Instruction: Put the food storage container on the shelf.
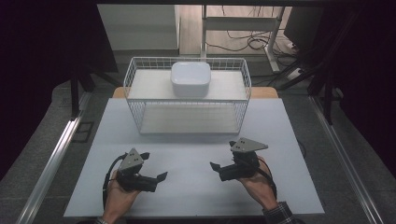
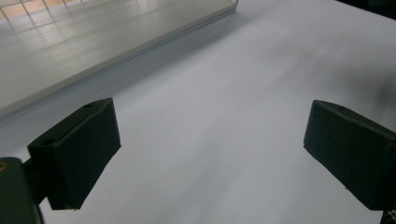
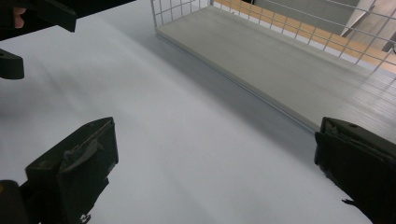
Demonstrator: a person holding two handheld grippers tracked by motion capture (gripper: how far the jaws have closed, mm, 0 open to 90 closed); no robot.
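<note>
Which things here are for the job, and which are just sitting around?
For the job:
- left tongs, open, holding nothing
- right tongs, open, holding nothing
- wire rack, the thing nearest them on the table
- white bowl, sitting on the rack's top shelf

Just sitting around:
- cables on the floor behind the table
- desk frame at the back

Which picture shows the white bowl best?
The high view: the white bowl sits whole on the top shelf of the wire rack, seen from above. The left gripper view and right gripper view catch just the rack's lower shelf beyond their open jaws.
</note>
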